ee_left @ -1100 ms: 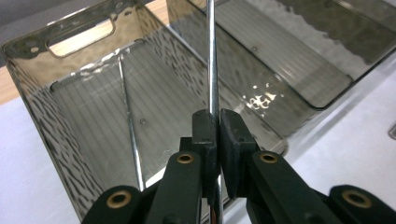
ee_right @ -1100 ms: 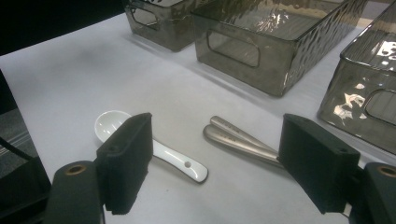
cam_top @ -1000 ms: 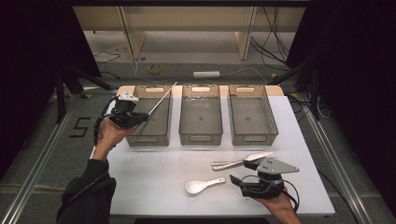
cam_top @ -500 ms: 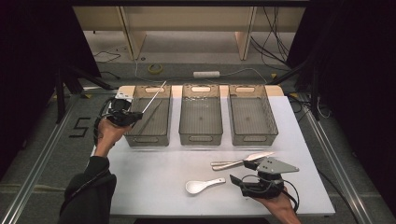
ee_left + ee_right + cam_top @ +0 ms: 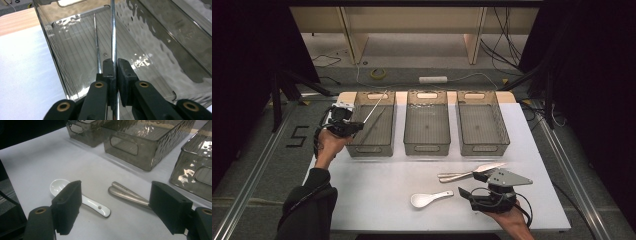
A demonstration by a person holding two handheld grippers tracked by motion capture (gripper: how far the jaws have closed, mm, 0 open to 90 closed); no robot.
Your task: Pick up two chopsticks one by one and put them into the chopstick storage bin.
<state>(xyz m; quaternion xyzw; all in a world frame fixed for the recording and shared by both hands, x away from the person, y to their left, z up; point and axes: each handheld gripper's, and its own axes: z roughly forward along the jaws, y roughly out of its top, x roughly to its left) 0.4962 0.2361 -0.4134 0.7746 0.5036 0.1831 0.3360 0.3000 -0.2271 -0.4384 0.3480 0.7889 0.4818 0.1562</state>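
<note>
My left gripper [image 5: 354, 127] [image 5: 115, 62] is shut on a thin metal chopstick [image 5: 374, 106] [image 5: 113, 30]. The chopstick slants up and away over the left bin [image 5: 372, 146] [image 5: 57, 62]. A second metal chopstick [image 5: 96, 37] lies on that bin's floor. My right gripper [image 5: 464, 194] [image 5: 116, 192] stands open just above the table at the front right, with nothing between its jaws. Beyond it lie a white ceramic spoon [image 5: 427, 199] [image 5: 95, 206] and two metal utensils [image 5: 467, 173] [image 5: 127, 193] side by side.
Three smoky clear bins stand in a row at the back of the white table [image 5: 382, 190]; the middle bin [image 5: 427, 122] and the right bin [image 5: 479, 122] hold nothing I can see. The table's front edge is close to the right hand.
My left gripper has sunk a little and shifted left with the chopstick, whose far tip now sits lower over the left bin. The right gripper has stayed put.
</note>
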